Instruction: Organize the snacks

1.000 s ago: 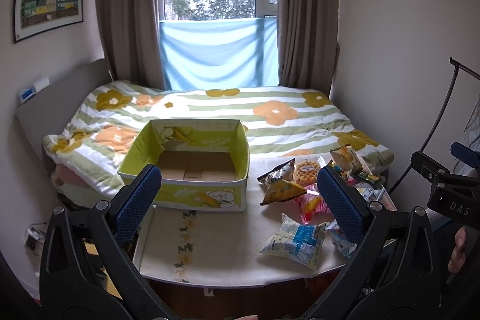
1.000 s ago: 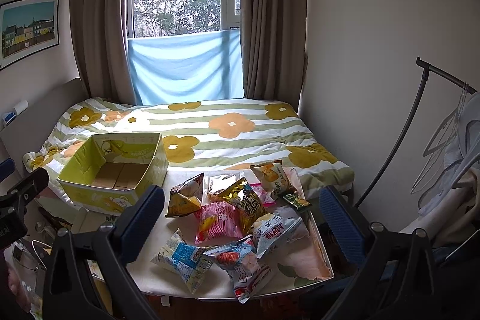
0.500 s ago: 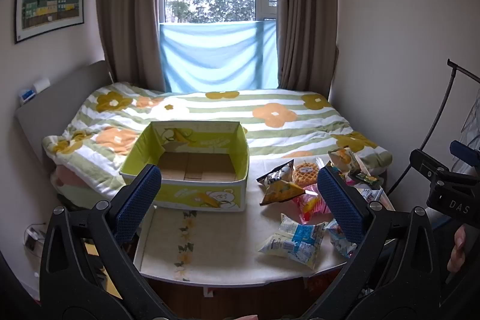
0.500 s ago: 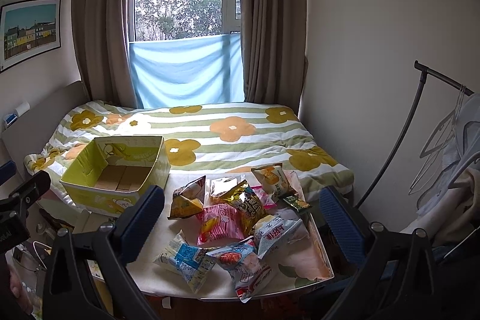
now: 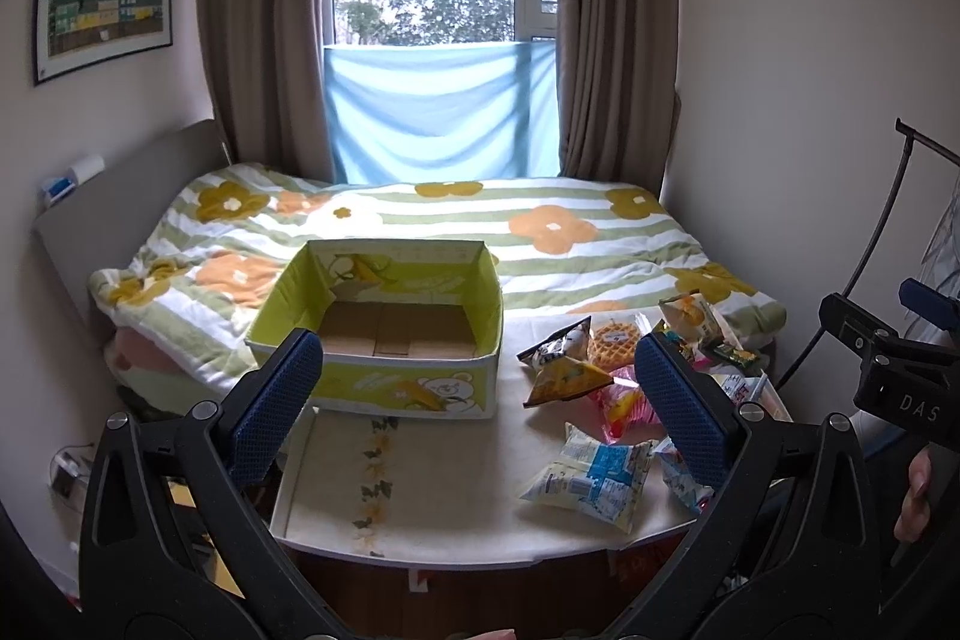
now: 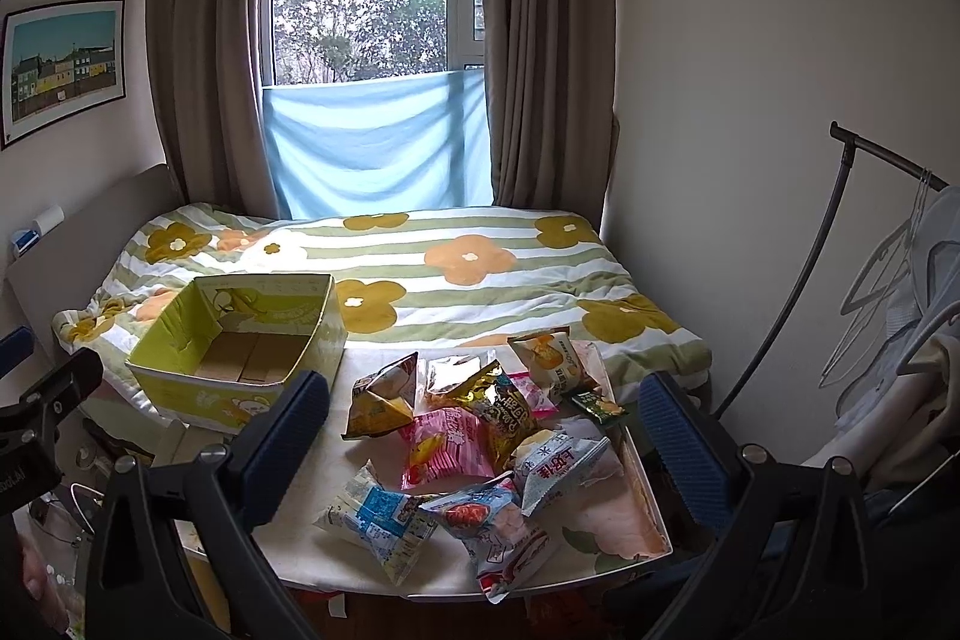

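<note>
An empty yellow-green cardboard box [image 5: 384,340] stands at the far left of a small white table [image 5: 456,490]; it also shows in the right wrist view [image 6: 240,346]. Several snack packets lie in a heap on the table's right half, among them a blue-and-white packet [image 5: 591,478], a pink packet [image 6: 453,445] and a yellow triangular bag [image 6: 381,400]. My left gripper [image 5: 474,412] is open and empty, held back from the table's near edge. My right gripper [image 6: 486,436] is open and empty, above the near side of the heap.
A bed with a flowered striped quilt [image 5: 456,232] lies right behind the table. A dark clothes rack [image 6: 840,244] with hangers stands to the right. The headboard [image 5: 120,202] is on the left, and a curtained window [image 5: 438,40] is behind.
Both views have tilted up very slightly; the table and box sit a little lower in frame. Both grippers stay open, and no snack has moved.
</note>
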Motion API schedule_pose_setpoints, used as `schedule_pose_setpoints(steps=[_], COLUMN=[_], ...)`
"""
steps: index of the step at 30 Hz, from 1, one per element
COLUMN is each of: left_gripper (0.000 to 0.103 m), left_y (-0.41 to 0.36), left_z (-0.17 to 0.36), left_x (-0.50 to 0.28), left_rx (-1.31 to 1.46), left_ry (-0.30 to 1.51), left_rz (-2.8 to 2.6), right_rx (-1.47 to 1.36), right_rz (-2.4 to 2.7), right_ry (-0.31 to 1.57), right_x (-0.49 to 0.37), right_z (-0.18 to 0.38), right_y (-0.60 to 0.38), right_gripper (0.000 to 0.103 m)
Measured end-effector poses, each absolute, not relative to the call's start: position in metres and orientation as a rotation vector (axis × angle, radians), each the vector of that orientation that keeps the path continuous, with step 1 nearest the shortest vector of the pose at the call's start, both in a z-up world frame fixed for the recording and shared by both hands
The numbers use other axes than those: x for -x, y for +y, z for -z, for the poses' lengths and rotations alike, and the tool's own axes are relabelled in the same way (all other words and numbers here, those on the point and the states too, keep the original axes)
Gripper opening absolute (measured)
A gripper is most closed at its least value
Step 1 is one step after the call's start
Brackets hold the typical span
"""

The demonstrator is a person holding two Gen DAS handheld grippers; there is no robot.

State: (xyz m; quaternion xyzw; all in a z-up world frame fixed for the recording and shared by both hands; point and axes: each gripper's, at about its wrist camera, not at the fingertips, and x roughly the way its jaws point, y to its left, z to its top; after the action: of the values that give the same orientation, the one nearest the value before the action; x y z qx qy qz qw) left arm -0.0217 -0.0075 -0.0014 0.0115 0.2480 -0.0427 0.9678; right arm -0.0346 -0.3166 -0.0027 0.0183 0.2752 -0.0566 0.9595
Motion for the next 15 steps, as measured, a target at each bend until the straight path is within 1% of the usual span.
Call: schedule_pose_setpoints(steps=[15], left_gripper=[0.103], left_y=[-0.0062], left_z=[0.0016], left_x=[0.0227], left_rx=[-0.031], left_ry=[0.502], left_rz=[0.085], right_rx=[-0.042], right_rz=[0.113], right_ry=[0.557], right_x=[0.0353], right_z=[0.002], right_y=[-0.3146], right_gripper=[0.103])
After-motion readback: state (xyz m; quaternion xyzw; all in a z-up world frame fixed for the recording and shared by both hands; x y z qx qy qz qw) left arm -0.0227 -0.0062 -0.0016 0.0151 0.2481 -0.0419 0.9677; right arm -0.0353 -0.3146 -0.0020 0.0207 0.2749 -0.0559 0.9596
